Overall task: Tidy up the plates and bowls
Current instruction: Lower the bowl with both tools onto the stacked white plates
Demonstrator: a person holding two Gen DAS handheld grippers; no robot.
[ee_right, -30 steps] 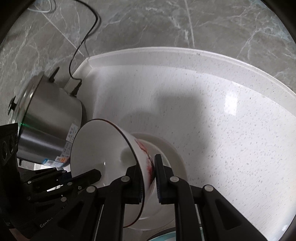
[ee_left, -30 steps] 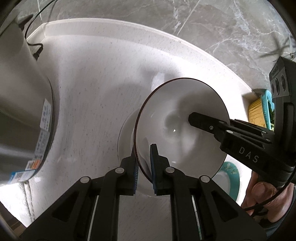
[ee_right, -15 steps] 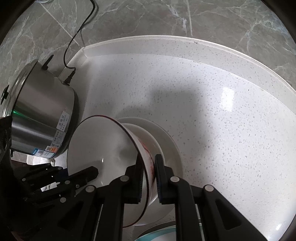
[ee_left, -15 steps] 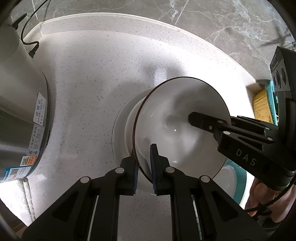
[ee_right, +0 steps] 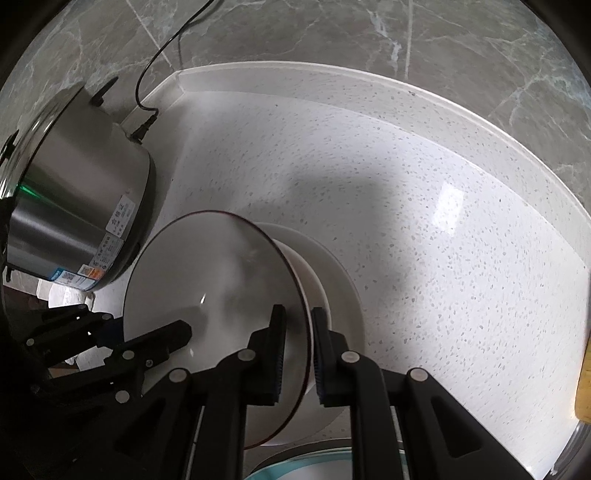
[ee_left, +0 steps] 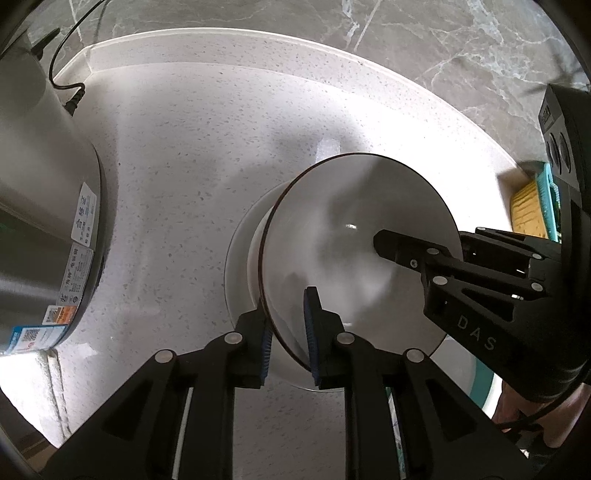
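Item: bowl (ee_left: 354, 236), white, dark rim line, glazed. Position: on the white plate (ee_left: 238, 258), tilted, its foot in or just over the plate's well; contact cannot be told.

Handling (judged): rigid, fragile ceramic, moderately heavy, slick glaze. Take it at the rim wall, one pad inside and one outside, on opposite sides of the bowl.

Left tongs (ee_left: 287, 339): astride the near rim, jaws opening, a gap showing at the inner pad; grip loosening.
Right tongs (ee_right: 297, 354): narrow, astride the opposite rim, nearly closed on the wall.

Surface: white speckled stone table (ee_right: 424, 229), smooth and hard, with a raised back lip.

Surroundings, relative to the bowl: steel cooker (ee_right: 70, 199) to the left, corded and close by; teal-rimmed dish (ee_left: 480, 384) just beside the plate, toward the person's hand (ee_left: 546, 424); yellow item in a teal holder (ee_left: 532, 206) farther right; grey marble wall (ee_right: 369, 33) behind.
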